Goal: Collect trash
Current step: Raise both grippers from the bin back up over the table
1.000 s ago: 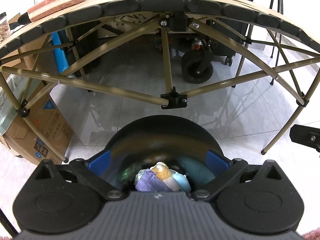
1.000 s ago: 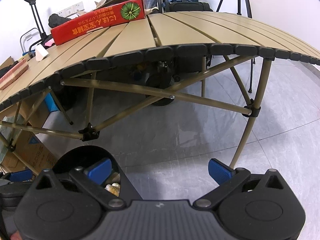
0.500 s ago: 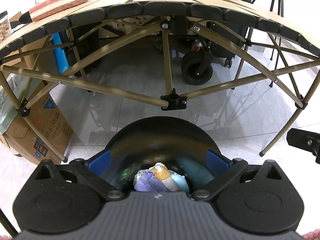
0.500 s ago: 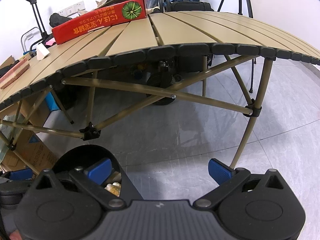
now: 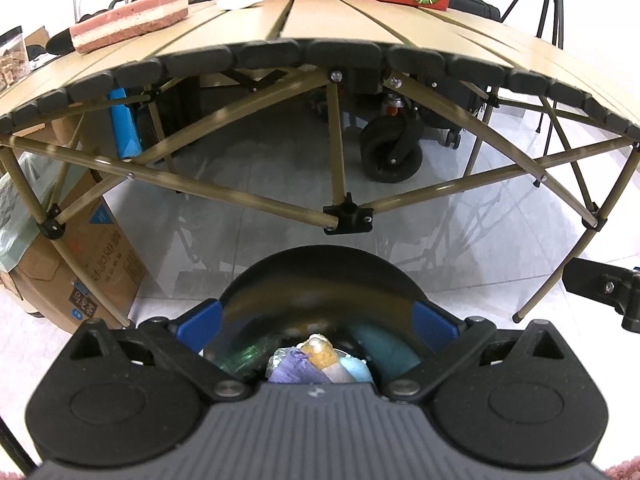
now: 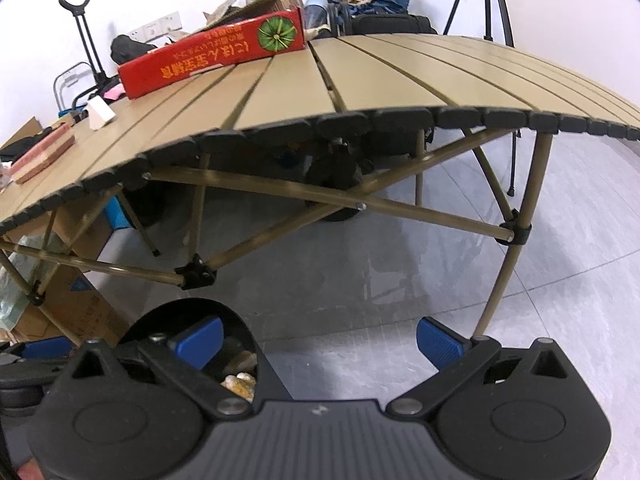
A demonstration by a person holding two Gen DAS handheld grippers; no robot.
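Note:
A black round trash bin (image 5: 320, 276) sits on the floor in front of the folding table, with crumpled trash (image 5: 316, 364) in purple, yellow and blue inside. My left gripper (image 5: 316, 320) hangs over the bin, its blue pads wide apart around the bin's rim; I cannot tell whether they press on it. My right gripper (image 6: 320, 338) is open and empty to the right of the bin (image 6: 192, 320), above the floor. On the table lie a red box (image 6: 216, 56), a white wedge (image 6: 100, 114) and a pink sponge block (image 5: 132, 24).
The tan slatted table (image 6: 360, 80) has a crossed metal frame (image 5: 348, 220) underneath. Cardboard boxes (image 5: 92, 252) stand on the floor at left. A black wheel (image 5: 392, 156) and tripod legs (image 6: 496, 0) are behind the table.
Both grippers have risen, so the tabletop and the things on it show more. The bin and the jaws look unchanged.

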